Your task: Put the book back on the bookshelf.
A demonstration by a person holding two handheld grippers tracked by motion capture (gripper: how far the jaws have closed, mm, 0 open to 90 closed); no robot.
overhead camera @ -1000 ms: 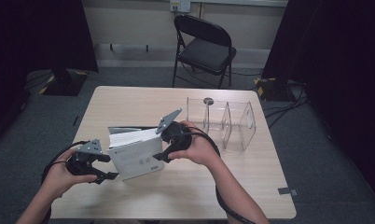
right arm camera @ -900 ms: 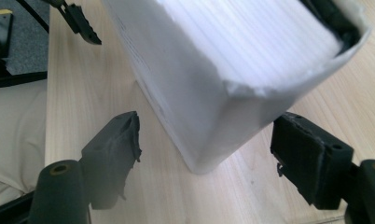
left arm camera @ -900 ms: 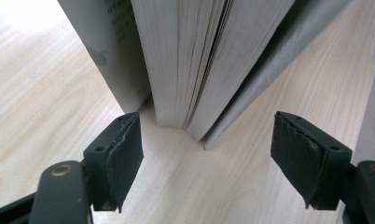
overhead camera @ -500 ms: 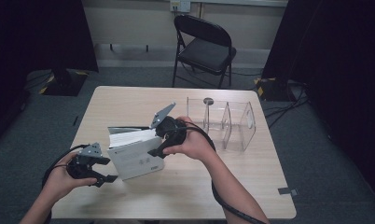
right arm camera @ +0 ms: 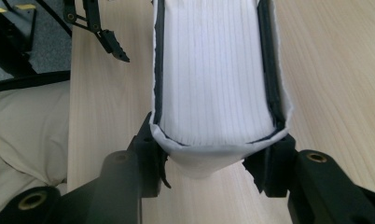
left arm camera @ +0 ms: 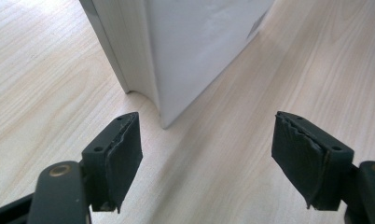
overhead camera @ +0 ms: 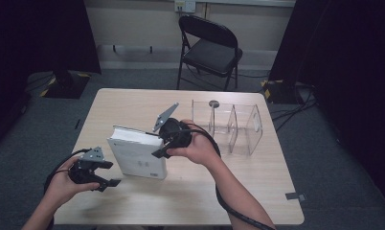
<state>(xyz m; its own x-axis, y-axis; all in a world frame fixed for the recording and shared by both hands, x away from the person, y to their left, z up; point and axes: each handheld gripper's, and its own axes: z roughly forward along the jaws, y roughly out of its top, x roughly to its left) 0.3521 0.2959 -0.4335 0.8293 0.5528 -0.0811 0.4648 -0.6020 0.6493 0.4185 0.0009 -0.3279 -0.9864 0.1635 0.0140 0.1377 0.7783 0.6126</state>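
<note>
A thick white book (overhead camera: 138, 155) stands on the wooden table (overhead camera: 257, 191), tipped up on its lower edge. My right gripper (overhead camera: 161, 146) holds its right end. In the right gripper view the book (right arm camera: 218, 70) fills the gap of that gripper (right arm camera: 206, 161); its jaws have just been closing and the pads press on both covers. My left gripper (overhead camera: 111, 173) hovers low at the book's near left corner, open. In the left gripper view its pads (left arm camera: 122, 149) stand wide apart with nothing between them, and the book's corner (left arm camera: 195, 46) lies just ahead.
A clear plastic organiser (overhead camera: 229, 127) with upright dividers stands right of the book. A small dark round object (overhead camera: 213, 103) lies behind it. A black folding chair (overhead camera: 209, 48) stands beyond the table's far edge. The left gripper (right arm camera: 108, 42) shows far off in the right gripper view.
The right gripper has closed on the book's right end, and the book has tipped up from a flatter lean to stand more upright. The left hand has hardly moved.
</note>
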